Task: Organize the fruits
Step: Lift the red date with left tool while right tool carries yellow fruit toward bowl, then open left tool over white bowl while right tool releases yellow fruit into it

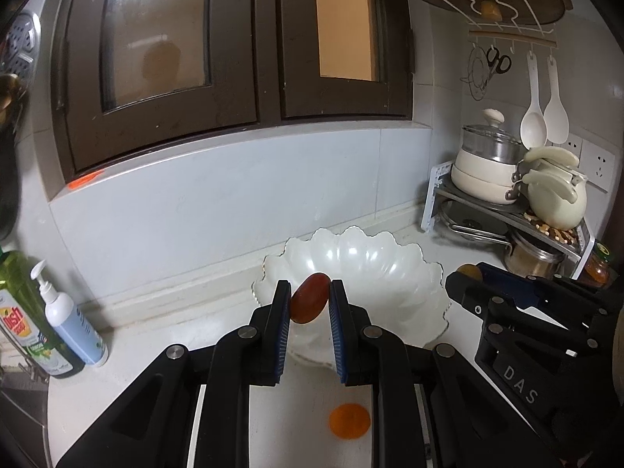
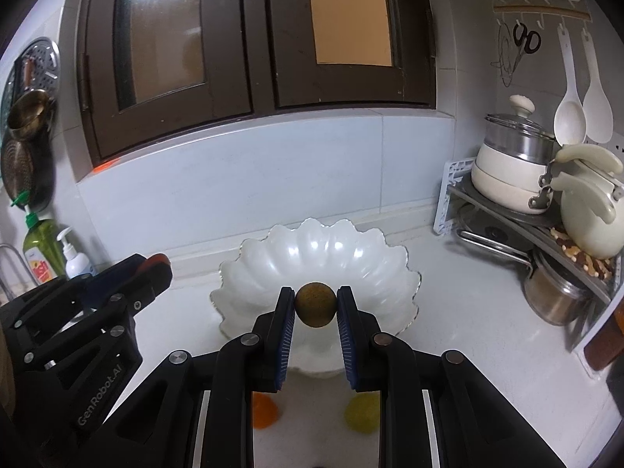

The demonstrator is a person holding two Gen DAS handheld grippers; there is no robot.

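My left gripper (image 1: 310,292) is shut on a dark red oval fruit (image 1: 309,298) and holds it over the near rim of a white scalloped bowl (image 1: 366,257). My right gripper (image 2: 315,300) is shut on a round brown fruit (image 2: 315,304) above the same bowl (image 2: 323,249), which looks empty inside. An orange fruit (image 1: 349,420) lies on the counter below the left gripper; it also shows in the right wrist view (image 2: 264,411). A yellow-green fruit (image 2: 362,413) lies beside it. The right gripper appears at the right of the left wrist view (image 1: 464,277), the left gripper at the left of the right wrist view (image 2: 156,263).
A corner rack (image 2: 518,218) with pots and a kettle (image 2: 589,218) stands at the right. A steel pot (image 2: 553,292) sits under it. A dish soap bottle (image 1: 23,312) and a pump bottle (image 1: 70,316) stand at the left by the sink. A tiled wall and a dark window lie behind the bowl.
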